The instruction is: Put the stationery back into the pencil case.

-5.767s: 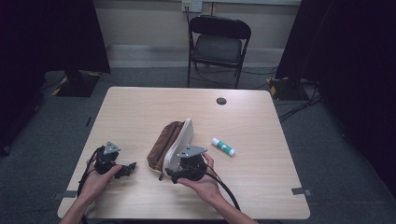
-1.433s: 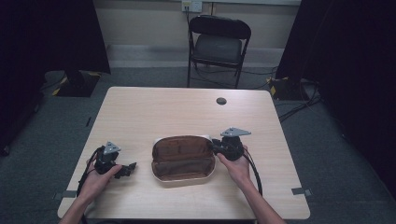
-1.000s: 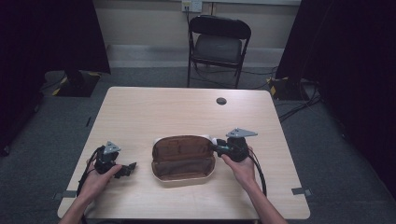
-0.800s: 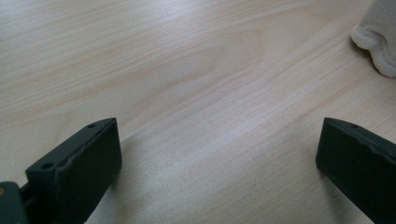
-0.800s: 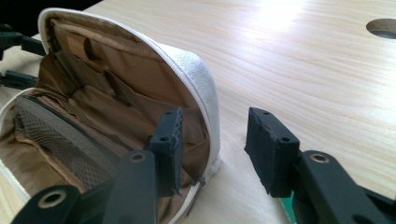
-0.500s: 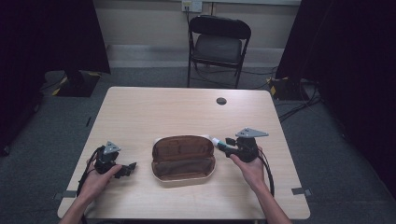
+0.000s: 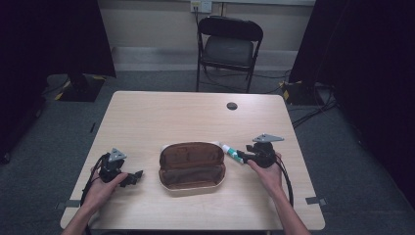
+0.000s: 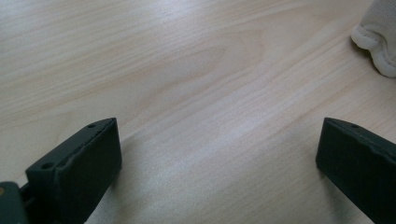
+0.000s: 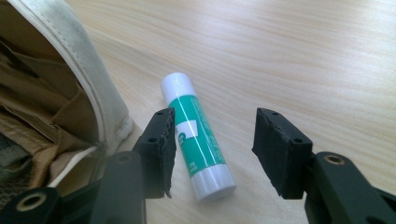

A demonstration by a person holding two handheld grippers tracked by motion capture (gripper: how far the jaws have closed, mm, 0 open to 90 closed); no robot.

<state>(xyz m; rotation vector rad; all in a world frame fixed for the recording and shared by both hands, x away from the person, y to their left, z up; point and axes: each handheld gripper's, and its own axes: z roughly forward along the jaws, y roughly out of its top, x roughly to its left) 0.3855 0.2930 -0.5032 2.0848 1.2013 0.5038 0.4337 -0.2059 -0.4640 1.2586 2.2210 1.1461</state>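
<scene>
- Right gripper [image 7: 246, 157] sits right of centre in the high view; its fingers [image 9: 161, 140] are apart, straddling the glue stick [image 9: 198, 143] without clamping it.
- I see that green-and-white glue stick lying flat on the bench [image 7: 161, 117], just beside the right end of the open pouch [image 7: 192, 165], in the middle of the frame.
- Pouch lies opened flat, brown lining up, cream edge [image 9: 88, 65] at the left of my right gripper view.
- Left gripper [image 7: 133, 177] rests at lower left, fingers [image 8: 79, 168] spread wide over bare wood, a corner of the pouch at upper right.
</scene>
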